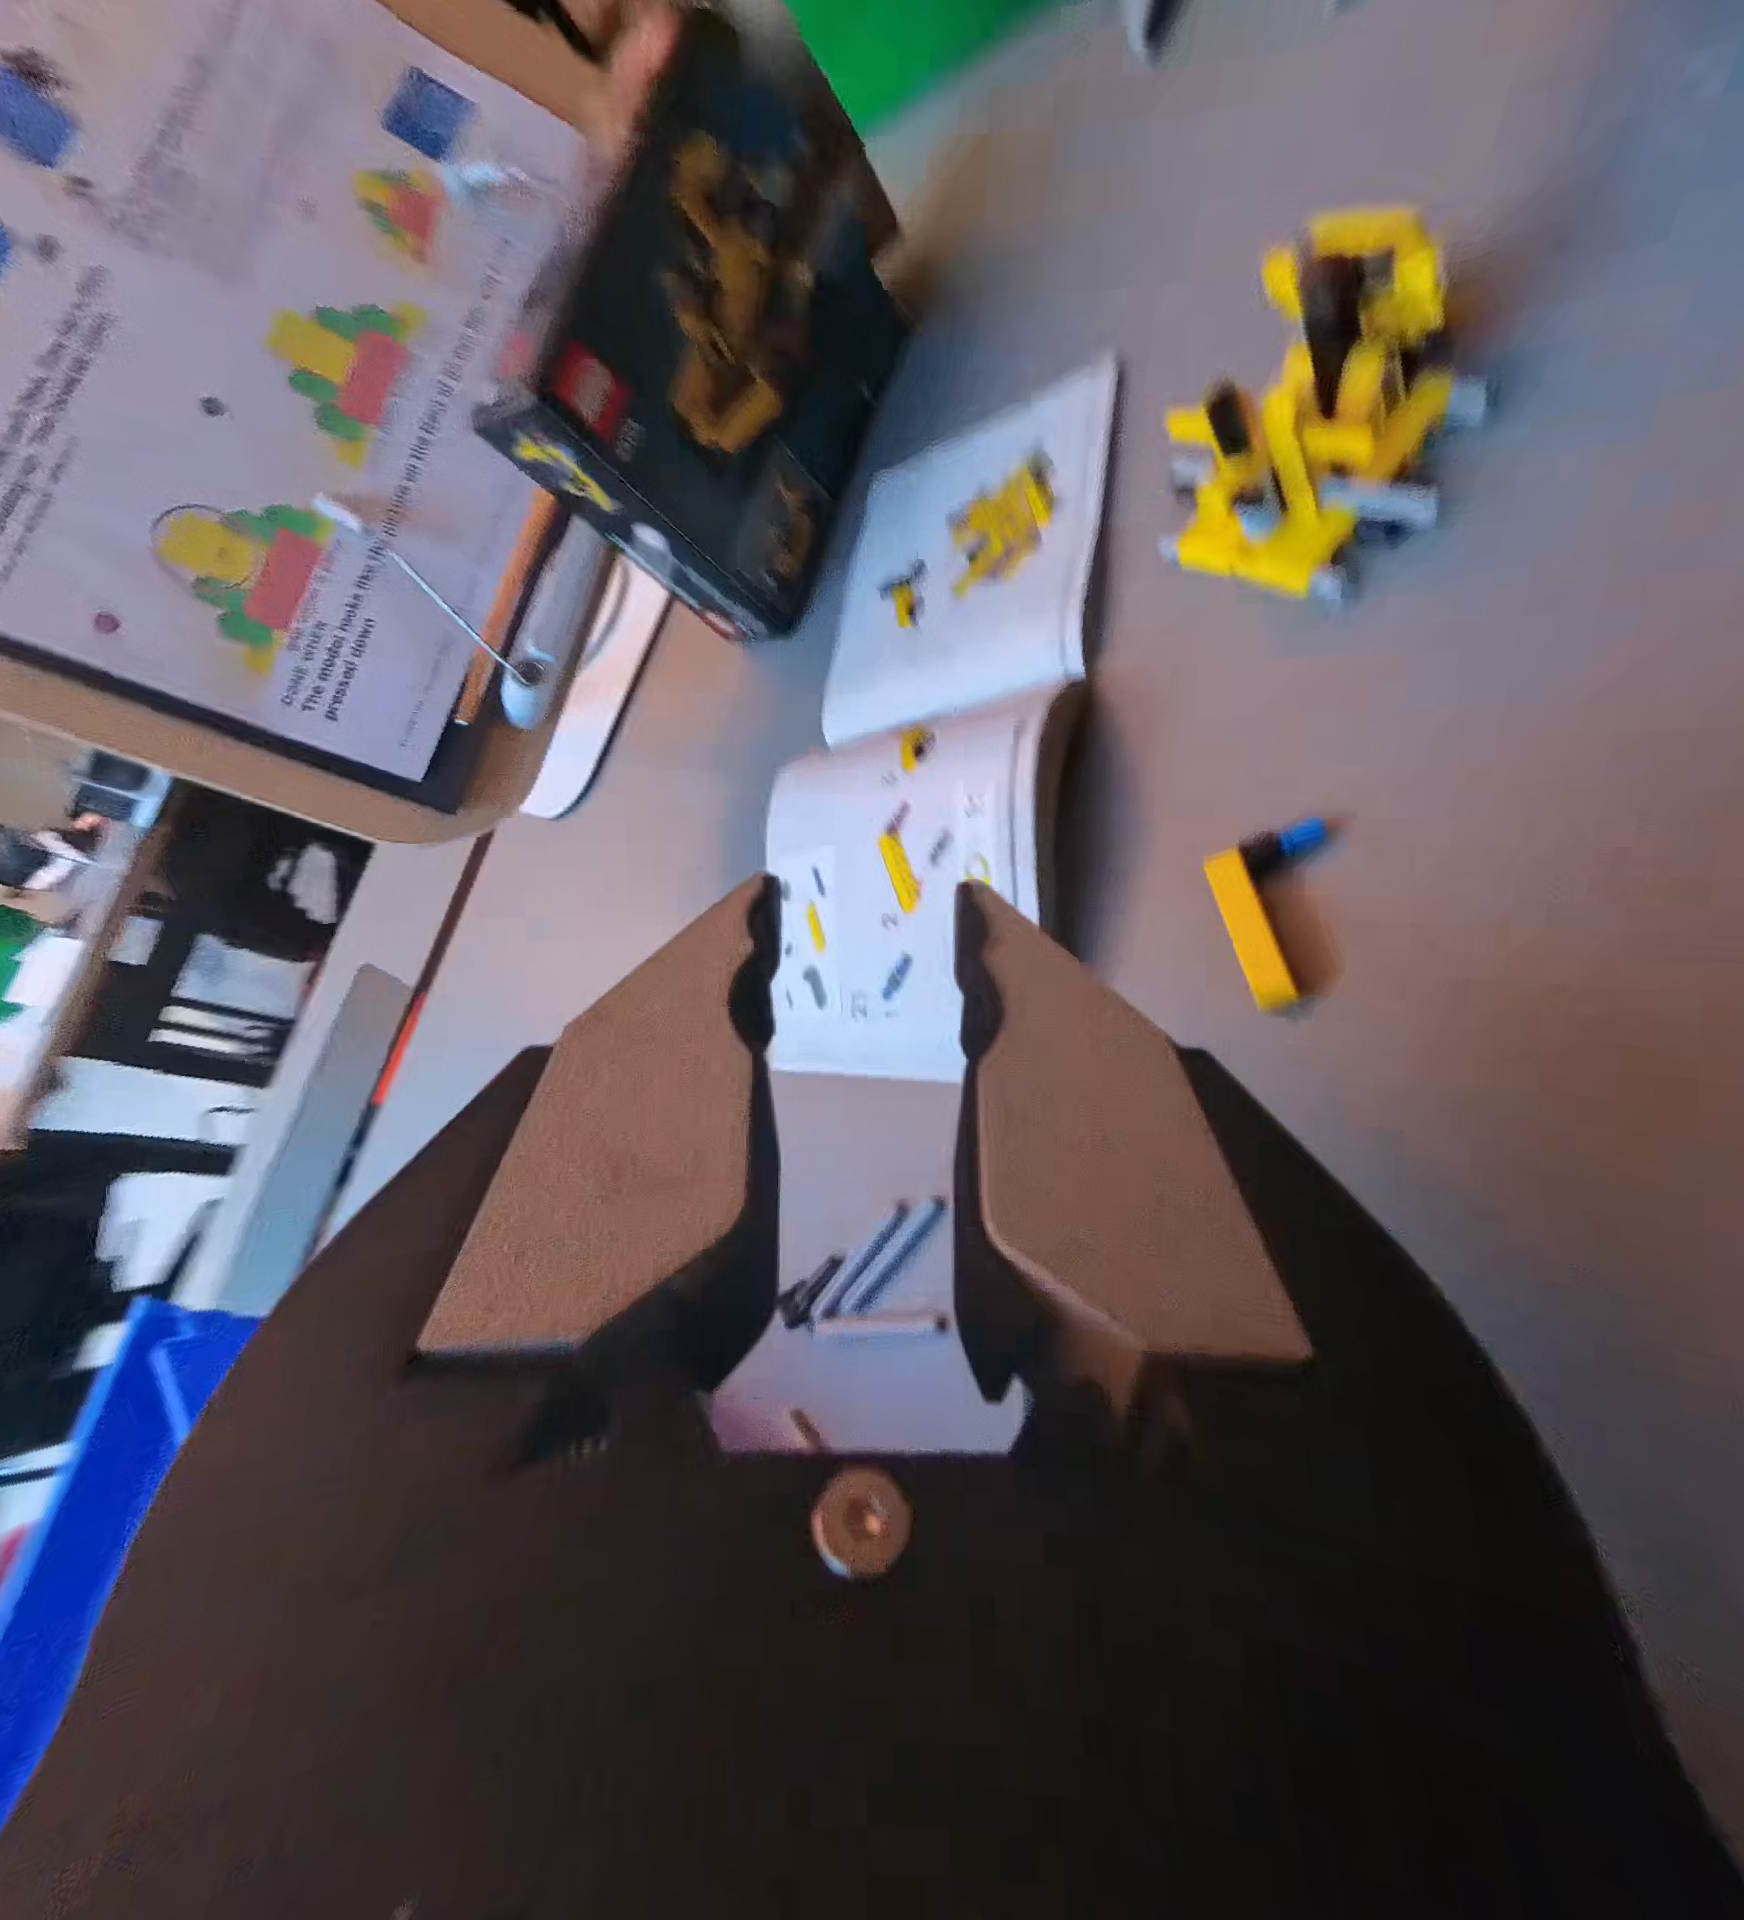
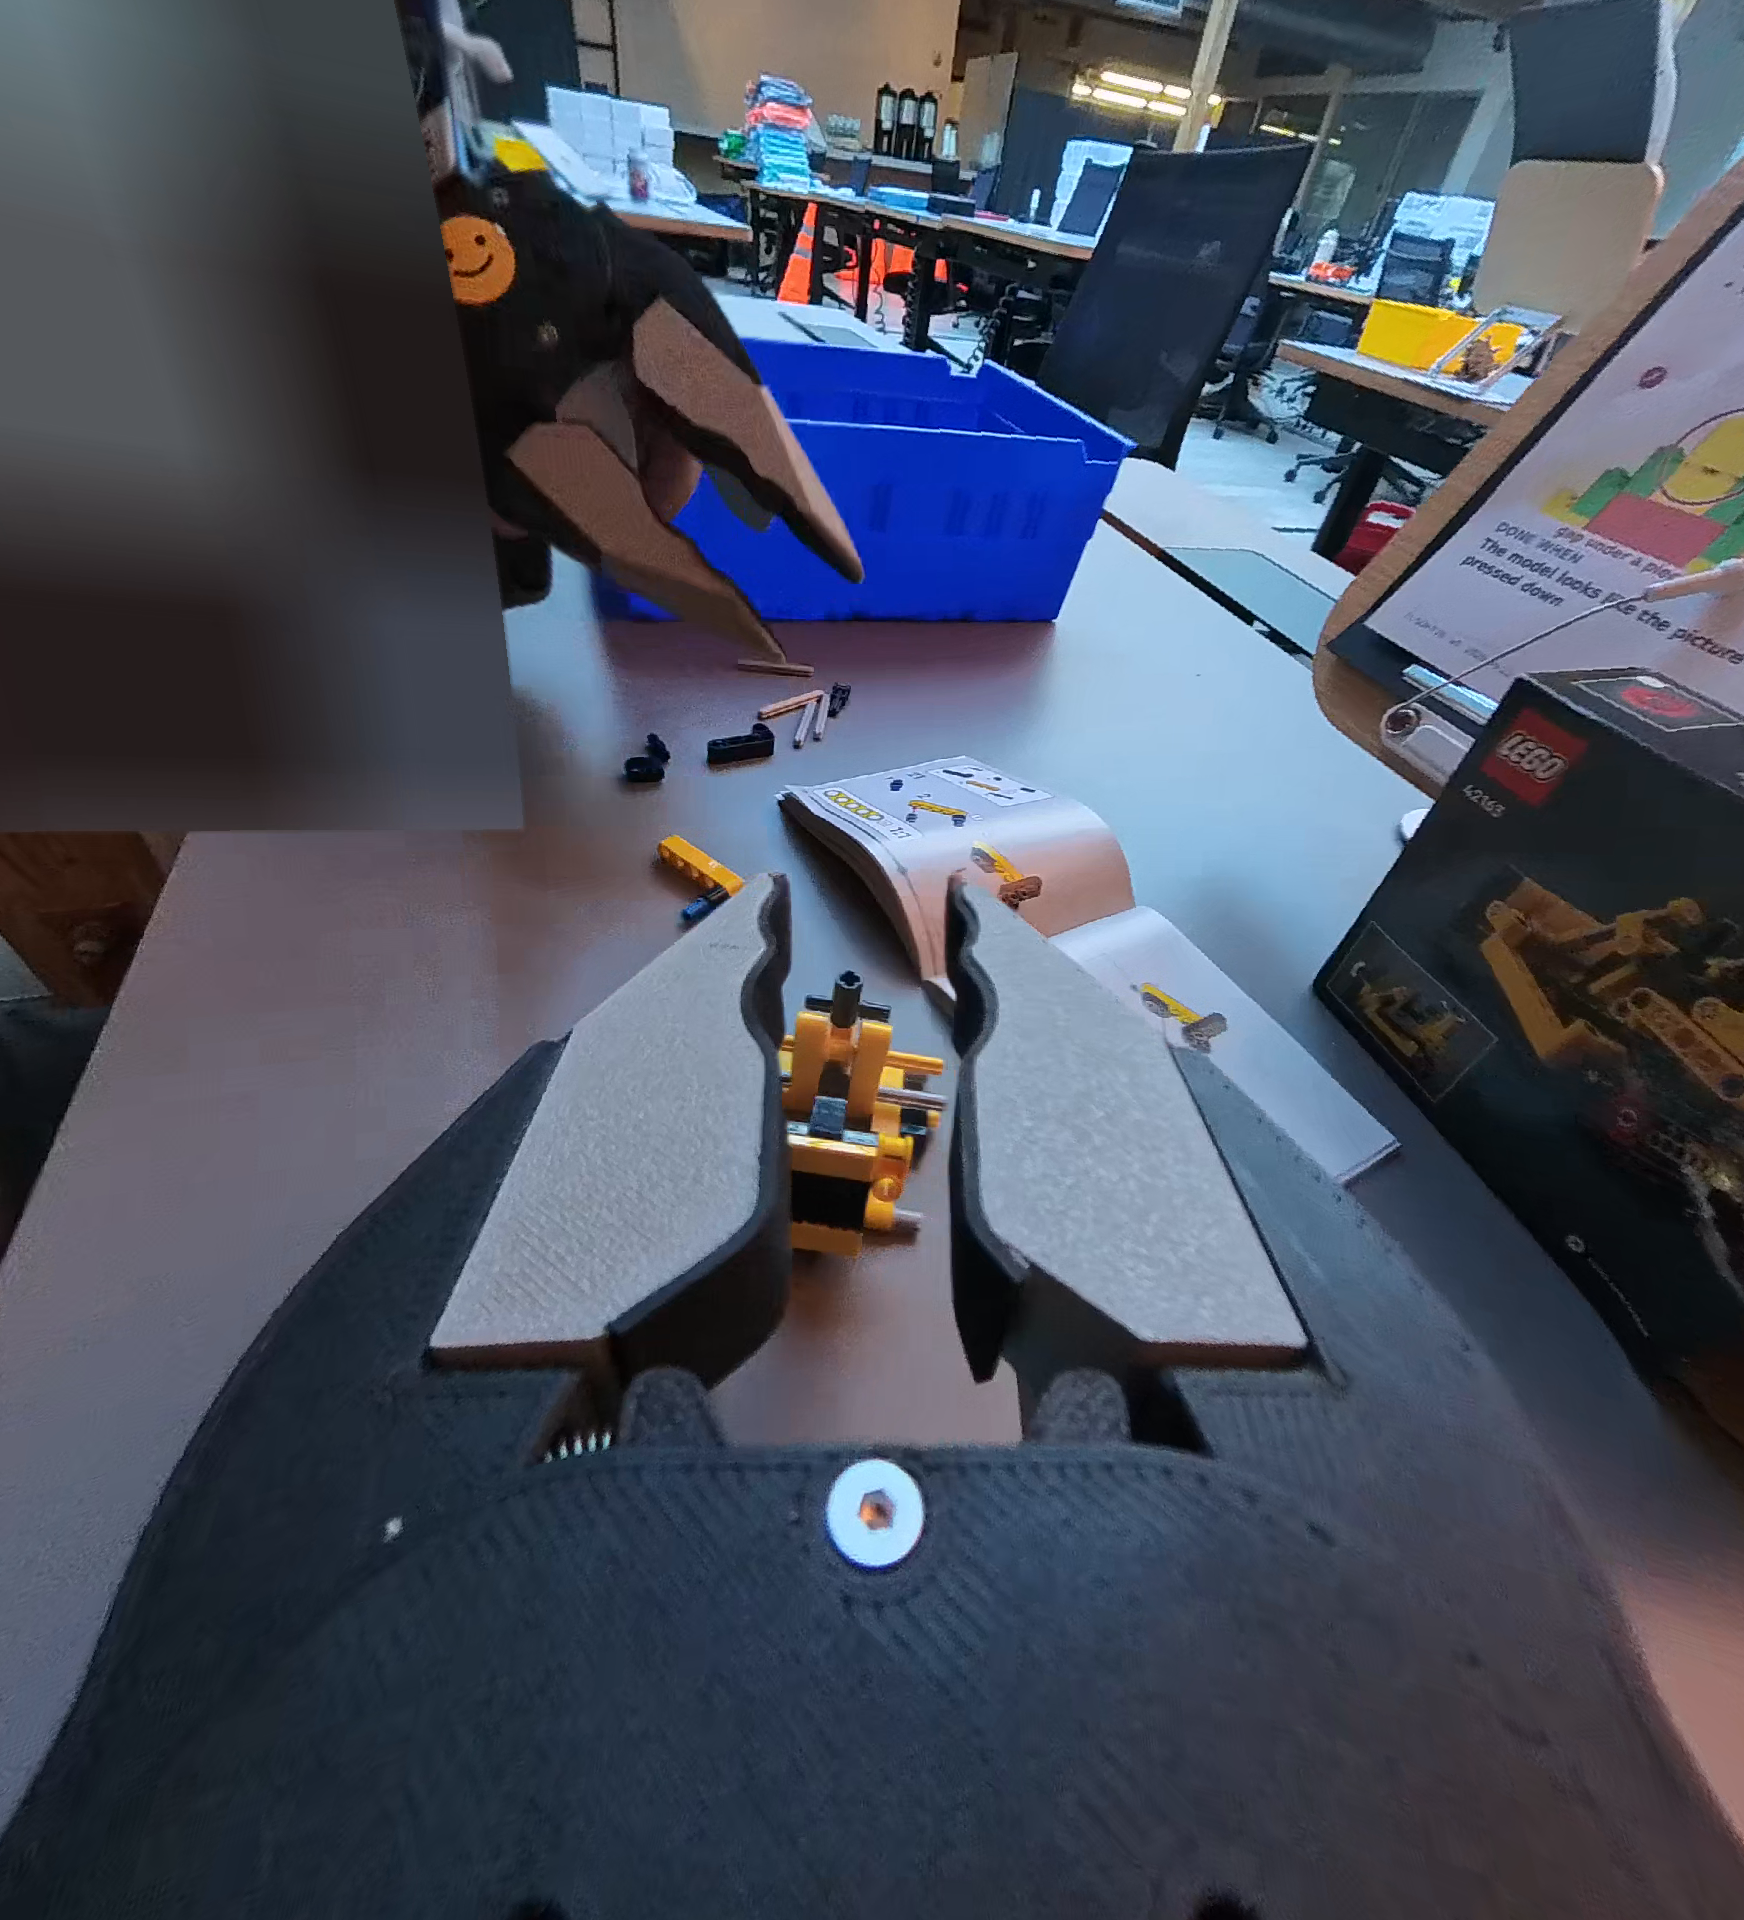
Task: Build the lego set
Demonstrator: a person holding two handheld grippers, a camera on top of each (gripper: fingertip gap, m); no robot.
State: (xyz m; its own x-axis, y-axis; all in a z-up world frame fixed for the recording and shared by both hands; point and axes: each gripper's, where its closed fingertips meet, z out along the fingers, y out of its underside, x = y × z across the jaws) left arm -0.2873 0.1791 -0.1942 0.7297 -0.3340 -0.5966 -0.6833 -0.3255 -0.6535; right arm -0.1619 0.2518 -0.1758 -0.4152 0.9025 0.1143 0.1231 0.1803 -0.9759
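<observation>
- Yellow and black, the half-built lego model (image 2: 852, 1117) stands on the grey-brown surface (image 2: 328, 1039), and the right tongs (image 2: 868, 904) hover right over it, jaws apart, the model showing in the gap between them, nothing gripped.
- From the left wrist view the same model (image 1: 1309, 416) sits well away to the upper right, standing alone; that view is blurred.
- Left tongs (image 1: 868, 899) are spread apart too, holding nothing, aimed over the lower page of the open instruction booklet (image 1: 951, 665).
- Seen from the right wrist view, the left tongs (image 2: 816, 608) hang tilted above the far side of the surface, tips just above a small tan rod.
- Loose parts: a yellow beam with a blue pin (image 1: 1257, 920) lies alone, between booklet and model; slim grey and tan axles (image 1: 883, 1273) lie in a cluster close under the left tongs.
- More loose bits in the right wrist view: black connectors (image 2: 702, 750) near those axles, beside the booklet (image 2: 951, 831).
- Black lego box (image 2: 1616, 987) stands on the right, just beside the booklet's edge, with a printed instruction board (image 2: 1678, 499) propped behind it.
- Blue bin (image 2: 930, 488) sits at the far end of the surface, behind the left tongs.
</observation>
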